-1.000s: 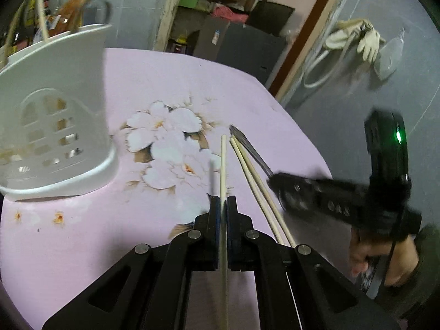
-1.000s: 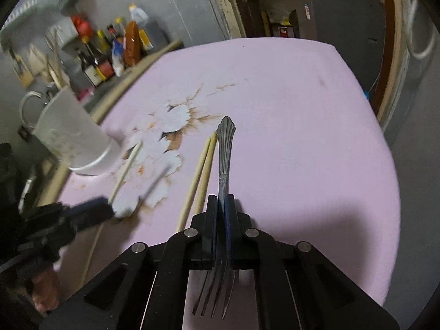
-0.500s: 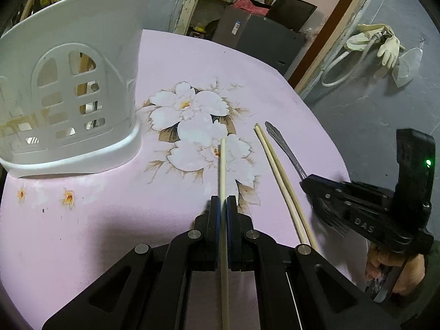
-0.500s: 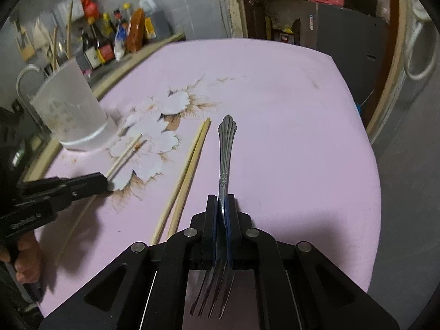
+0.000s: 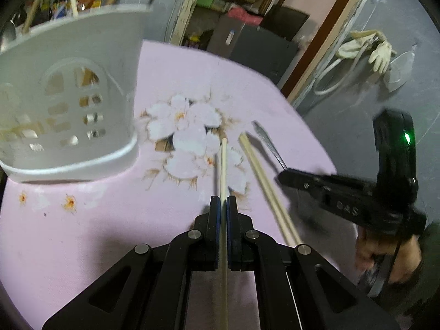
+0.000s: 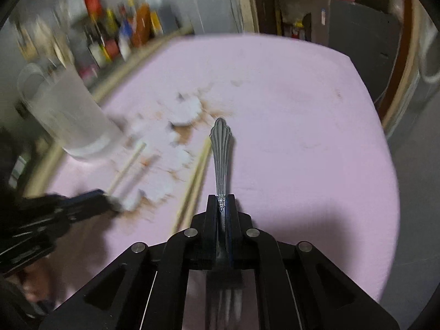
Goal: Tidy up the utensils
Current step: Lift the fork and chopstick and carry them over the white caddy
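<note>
Utensils are split between both grippers and the table. The left gripper [image 5: 223, 206] is clenched on a single pale chopstick [image 5: 223, 165], which runs straight out ahead between its fingers and back under the body of the tool. The chopstick's far end reaches over the white flower print on the pink tablecloth [image 5: 96, 220]. To the left of it stands a white plastic holder [image 5: 68, 115] with cut-out openings in its wall; a few sticks poke up out of its top.

Just to the right of the held chopstick, a pair of chopsticks [image 5: 264, 181] lies side by side on the cloth. Beyond them the right gripper [image 6: 221, 206] is closed tight on a metal fork [image 6: 221, 159], pinching it at the neck. The fork's fluted handle points forward, away from the camera, and its tines hang back beneath the gripper. In the right wrist view the pair of chopsticks lies just left of the fork handle, and blurred bottles [image 6: 129, 30] line the far edge behind the table.
</note>
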`<state>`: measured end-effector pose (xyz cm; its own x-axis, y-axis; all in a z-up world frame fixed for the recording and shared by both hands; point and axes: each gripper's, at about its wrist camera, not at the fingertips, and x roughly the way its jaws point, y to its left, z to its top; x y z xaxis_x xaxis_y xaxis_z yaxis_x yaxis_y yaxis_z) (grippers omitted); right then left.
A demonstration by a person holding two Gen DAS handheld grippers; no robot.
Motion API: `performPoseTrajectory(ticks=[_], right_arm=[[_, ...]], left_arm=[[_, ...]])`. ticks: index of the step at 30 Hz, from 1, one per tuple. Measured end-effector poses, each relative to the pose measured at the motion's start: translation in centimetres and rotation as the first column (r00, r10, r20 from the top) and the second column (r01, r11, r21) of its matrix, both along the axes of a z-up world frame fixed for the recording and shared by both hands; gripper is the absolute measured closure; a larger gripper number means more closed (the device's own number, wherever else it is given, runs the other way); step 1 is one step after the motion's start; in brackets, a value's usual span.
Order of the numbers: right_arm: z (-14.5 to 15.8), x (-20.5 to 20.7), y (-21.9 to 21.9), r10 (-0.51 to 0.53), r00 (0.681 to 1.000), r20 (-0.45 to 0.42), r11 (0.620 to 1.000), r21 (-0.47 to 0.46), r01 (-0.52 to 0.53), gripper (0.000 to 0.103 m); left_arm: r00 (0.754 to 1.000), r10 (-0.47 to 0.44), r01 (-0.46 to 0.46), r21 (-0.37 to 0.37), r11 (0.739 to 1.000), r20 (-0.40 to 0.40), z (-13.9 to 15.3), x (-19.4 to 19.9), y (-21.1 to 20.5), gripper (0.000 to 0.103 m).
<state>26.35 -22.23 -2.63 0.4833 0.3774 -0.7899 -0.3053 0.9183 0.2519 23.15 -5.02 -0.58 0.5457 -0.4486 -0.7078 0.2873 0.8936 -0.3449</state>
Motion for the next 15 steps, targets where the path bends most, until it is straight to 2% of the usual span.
performPoseTrajectory(ticks=[4, 7, 10, 15], right_arm=[[1.4, -3.7, -1.4, -0.073, 0.985, 0.158, 0.986, 0.162, 0.047, 0.099], [2.8, -6.3, -1.1, -0.098, 0.953, 0.288, 0.978, 0.207, 0.038, 0.099], [4.2, -7.8, -0.8, -0.133, 0.914, 0.383, 0.968, 0.246, 0.037, 0.099], [6.6, -8.1, 0.6, -0.149, 0.861, 0.487, 0.962, 0.273, 0.012, 0.099]], left_arm=[[0.992, 0.029, -0.026, -0.026, 0.999, 0.126, 1.5, -1.3, 0.5, 0.101], [0.969, 0.052, -0.03, -0.094, 0.995, 0.24, 2.7, -2.9, 1.4, 0.101], [0.937, 0.099, -0.06, -0.123, 0.991, 0.334, 3.7, -4.0, 2.0, 0.101], [0.891, 0.163, -0.104, -0.16, 0.982, 0.424, 5.3, -4.8, 3.2, 0.101]])
